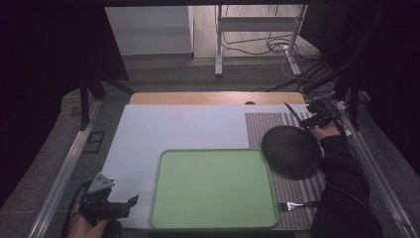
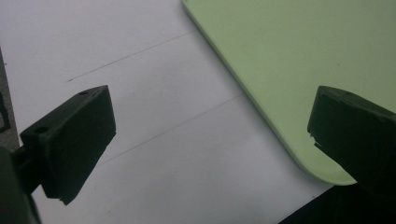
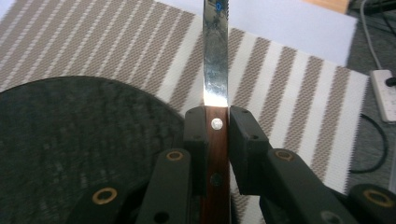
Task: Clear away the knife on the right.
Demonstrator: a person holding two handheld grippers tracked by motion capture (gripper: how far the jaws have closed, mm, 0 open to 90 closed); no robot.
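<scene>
Holding the knife (image 3: 215,70) clamped in our right hand-held gripper (image 3: 217,123), we should lower it level beside the plate (image 3: 70,154) (left hand-held gripper (image 2: 210,135) gapes idle).

White sheet (image 1: 163,129) left of and behind the green tray (image 1: 213,188): bare, open passage. Tray surface bare too. Right side crowded: round dark mat (image 1: 291,151) overlaps the striped placemat (image 1: 267,124), just beside the tray's corner; fork (image 1: 292,204) near the front edge. Cables (image 1: 267,47) on the floor beyond the table
</scene>
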